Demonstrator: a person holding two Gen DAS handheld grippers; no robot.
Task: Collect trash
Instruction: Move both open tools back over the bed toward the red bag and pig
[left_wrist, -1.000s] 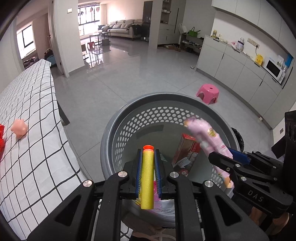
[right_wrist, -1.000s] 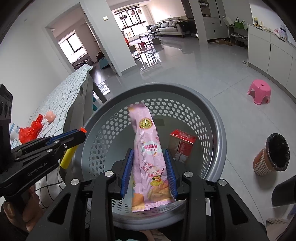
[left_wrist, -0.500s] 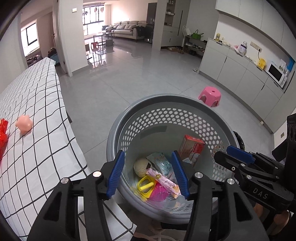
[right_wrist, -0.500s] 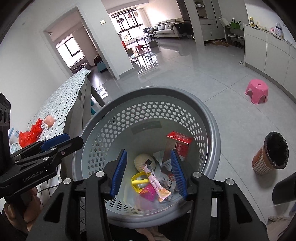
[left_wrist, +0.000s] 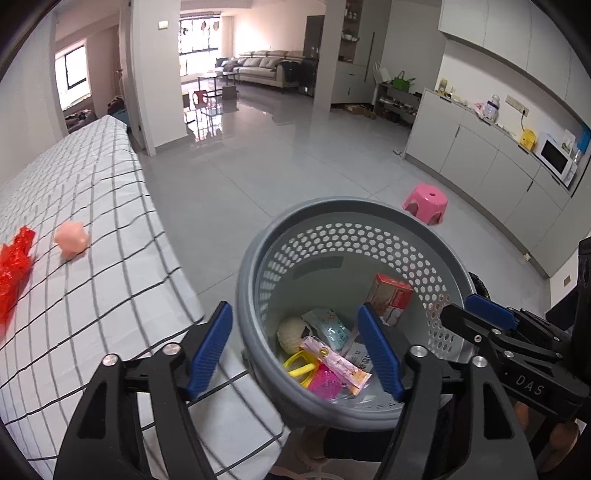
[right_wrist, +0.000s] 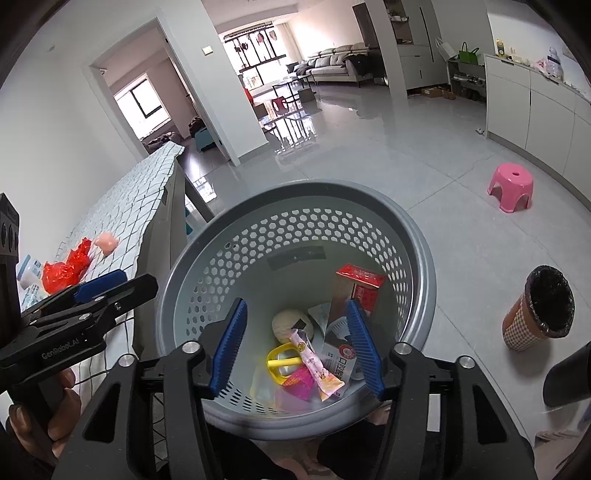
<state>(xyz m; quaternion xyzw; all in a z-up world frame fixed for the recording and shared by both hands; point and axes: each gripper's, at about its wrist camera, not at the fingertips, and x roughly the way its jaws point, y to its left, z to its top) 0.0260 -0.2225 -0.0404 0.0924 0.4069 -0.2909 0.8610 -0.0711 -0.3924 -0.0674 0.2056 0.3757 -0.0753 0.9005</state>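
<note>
A grey perforated basket (left_wrist: 258, 258) (right_wrist: 421, 251) stands on the floor beside the checked table. It holds a pink wrapper (left_wrist: 334, 360) (right_wrist: 314, 360), a red and white box (left_wrist: 391, 297) (right_wrist: 360, 286), a yellow piece (right_wrist: 282, 362) and other trash. My left gripper (left_wrist: 301, 349) is open and empty above the basket's near left rim. My right gripper (right_wrist: 295, 343) is open and empty above the basket. On the table lie a pink toy (left_wrist: 72, 240) (right_wrist: 107, 242) and a red wrapper (left_wrist: 13, 266) (right_wrist: 66, 269).
The checked tablecloth (left_wrist: 92, 221) runs along the left. A pink stool (left_wrist: 424, 199) (right_wrist: 511, 186) and a small lined bin (right_wrist: 541, 308) stand on the grey floor to the right. Cabinets (left_wrist: 480, 155) line the right wall.
Both grippers opened. The left let go of a yellow foam stick and the right let go of the pink wrapper, which now lies in the basket. The left gripper shifted left.
</note>
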